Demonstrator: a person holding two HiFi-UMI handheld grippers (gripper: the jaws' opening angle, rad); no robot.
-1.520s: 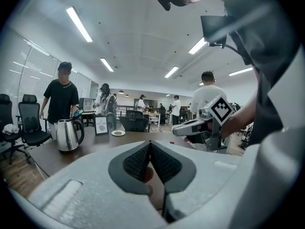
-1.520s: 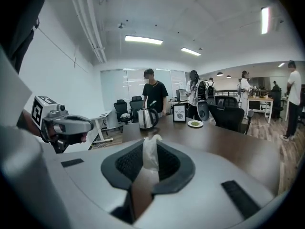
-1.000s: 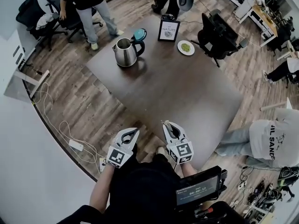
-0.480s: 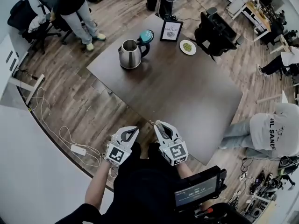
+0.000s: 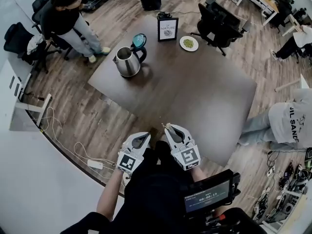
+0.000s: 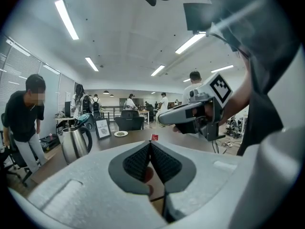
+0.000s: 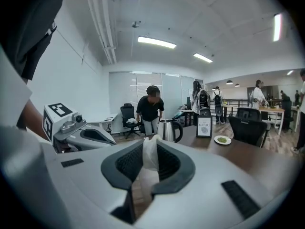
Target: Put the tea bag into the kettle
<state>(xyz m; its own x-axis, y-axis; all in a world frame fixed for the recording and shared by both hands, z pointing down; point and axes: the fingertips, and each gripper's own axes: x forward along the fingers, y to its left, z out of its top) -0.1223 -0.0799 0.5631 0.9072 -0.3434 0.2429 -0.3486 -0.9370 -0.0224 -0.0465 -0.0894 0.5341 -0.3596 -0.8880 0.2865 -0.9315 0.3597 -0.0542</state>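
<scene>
Steel kettle (image 5: 127, 61): stands upright at the far left corner of the dark table (image 5: 195, 91), with its teal lid (image 5: 139, 39) tipped open. It is well apart from both grippers.
Tea bag (image 7: 150, 156): pale paper, pinched upright between the right gripper's pads, its top poking above them. In the head view it is only a small light scrap at that gripper's tips.
Right gripper (image 5: 171, 129): fingers clamped on the tea bag. It is held at the table's near edge and points toward the kettle.
Left gripper (image 5: 145, 136): fingers together with nothing between them. It is just beside the right gripper, over the wood floor short of the table.
Red tag (image 6: 154, 137): a small square in the left gripper view, just under the right gripper's tips — whether it hangs from the tea bag cannot be told.
Framed sign (image 5: 167, 29): upright at the table's far edge, to the right of the kettle.
Plate (image 5: 188, 43): white with a green heap on it, just beside the sign.
Office chair (image 5: 219, 21): black, beyond the table's far right side.
Bystanders: a person in a black top (image 5: 66, 13) stands on the floor past the kettle, and another in a pale shirt (image 5: 292, 123) is at the right.
</scene>
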